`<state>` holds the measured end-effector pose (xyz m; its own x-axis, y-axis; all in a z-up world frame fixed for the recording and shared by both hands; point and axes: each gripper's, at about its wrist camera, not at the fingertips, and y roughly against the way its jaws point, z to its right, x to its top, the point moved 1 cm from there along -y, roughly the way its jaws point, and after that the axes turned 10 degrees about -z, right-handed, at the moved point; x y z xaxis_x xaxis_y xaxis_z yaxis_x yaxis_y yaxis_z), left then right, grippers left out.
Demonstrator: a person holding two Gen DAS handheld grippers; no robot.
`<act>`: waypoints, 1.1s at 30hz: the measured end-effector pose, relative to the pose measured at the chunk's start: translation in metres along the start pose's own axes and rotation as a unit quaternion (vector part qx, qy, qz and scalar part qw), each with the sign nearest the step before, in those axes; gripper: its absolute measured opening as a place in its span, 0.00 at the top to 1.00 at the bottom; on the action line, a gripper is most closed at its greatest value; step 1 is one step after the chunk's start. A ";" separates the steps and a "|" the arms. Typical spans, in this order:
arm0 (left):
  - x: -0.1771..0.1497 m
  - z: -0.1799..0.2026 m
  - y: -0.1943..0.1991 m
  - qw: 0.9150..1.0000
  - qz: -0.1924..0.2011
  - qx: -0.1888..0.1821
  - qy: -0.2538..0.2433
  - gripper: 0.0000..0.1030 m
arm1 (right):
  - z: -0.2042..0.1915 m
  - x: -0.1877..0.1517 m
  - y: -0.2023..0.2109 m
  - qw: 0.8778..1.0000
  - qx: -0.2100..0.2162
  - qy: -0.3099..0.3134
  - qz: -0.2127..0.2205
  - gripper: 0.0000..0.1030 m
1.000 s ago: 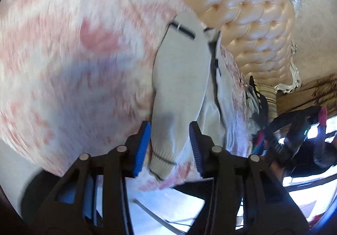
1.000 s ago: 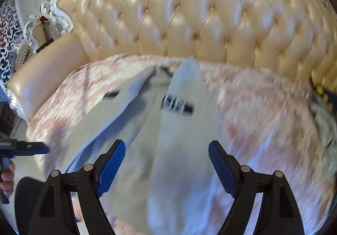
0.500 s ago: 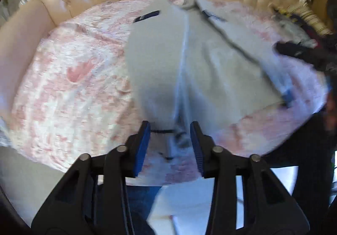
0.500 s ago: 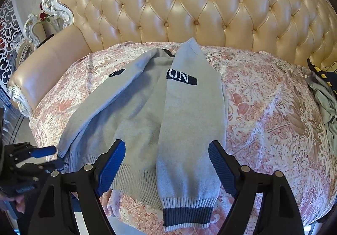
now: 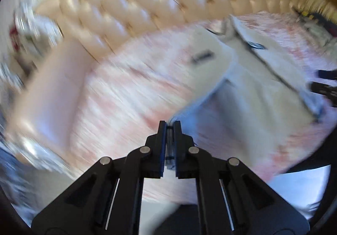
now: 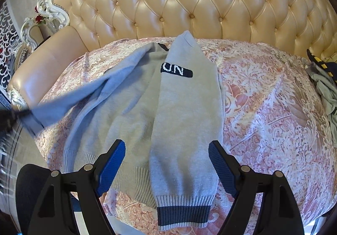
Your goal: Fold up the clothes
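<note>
Slipping is the main risk: left gripper is pinched tight on the cuff of the far sleeve, stretched taut off the grey knit sweater, so the soft knit could pull free or drag the body askew. Right gripper hangs wide, empty, over the near sleeve, which lies flat along the body. Sweater sits on the floral bedspread, ribbed hem nearest; left view blurred.
</note>
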<state>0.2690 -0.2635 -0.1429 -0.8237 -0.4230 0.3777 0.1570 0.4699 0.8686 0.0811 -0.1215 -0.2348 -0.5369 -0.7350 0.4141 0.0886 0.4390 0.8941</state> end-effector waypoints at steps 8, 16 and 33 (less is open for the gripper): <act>0.085 -0.098 -0.006 0.981 0.077 0.159 -0.085 0.93 | -0.004 0.008 0.005 1.000 -0.007 0.003 0.003 0.20; 0.051 -0.160 -0.122 0.981 0.037 0.171 -0.088 0.93 | -0.014 0.018 0.004 0.999 -0.023 0.024 -0.013 0.20; -0.104 -0.149 -0.122 0.981 0.016 -0.165 0.101 0.75 | -0.034 0.049 -0.013 0.999 -0.018 0.028 -0.020 0.20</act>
<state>0.4171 -0.3922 -0.2403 -0.6959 -0.5730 0.4330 0.3759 0.2231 0.8994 0.0822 -0.1809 -0.2207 -0.4933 -0.7795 0.3861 0.0995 0.3904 0.9153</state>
